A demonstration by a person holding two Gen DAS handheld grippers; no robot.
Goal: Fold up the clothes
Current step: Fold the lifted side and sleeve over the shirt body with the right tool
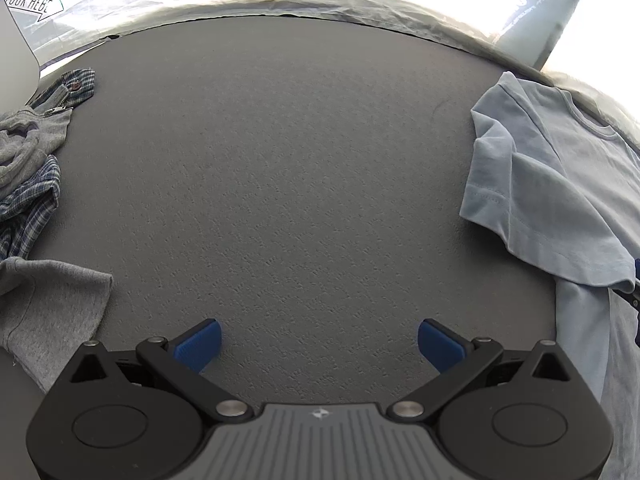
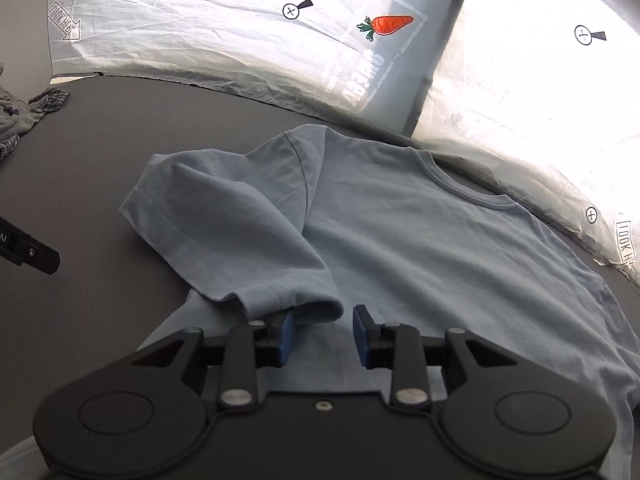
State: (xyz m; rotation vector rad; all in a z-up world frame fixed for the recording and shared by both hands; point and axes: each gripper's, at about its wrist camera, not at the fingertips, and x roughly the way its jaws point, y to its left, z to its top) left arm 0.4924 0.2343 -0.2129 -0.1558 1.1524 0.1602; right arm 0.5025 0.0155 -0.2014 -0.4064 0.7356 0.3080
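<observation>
The right claw [image 2: 323, 330] hangs just above the light blue T-shirt [image 2: 420, 248], which lies spread on the grey bench [image 2: 100, 152] with its collar at the far side, away from the claw. Its blue pads [image 2: 286, 335] stand partly spread with a gap between them, and they pinch nothing. The shirt's sleeve [image 2: 224, 232] is folded inward over the body of the shirt; its hemmed cuff ends right at the tip of the claw's left pad, whether touching or not I cannot tell. Ahead of the claw, beyond the shirt, a crinkled white plastic sheet [image 2: 248, 40] rises behind the bench, with a carrot picture [image 2: 390, 25] on it.

The left claw [image 1: 319, 344] hovers over bare bench [image 1: 300, 160], its blue pads spread wide and empty. To its right lies the same light blue T-shirt [image 1: 552, 184], well clear of the pads. To its left sits a heap of other clothes: a grey garment [image 1: 48, 312] close beside the claw, and farther ahead a blue plaid shirt [image 1: 30, 204] with more grey fabric [image 1: 28, 140] on it
</observation>
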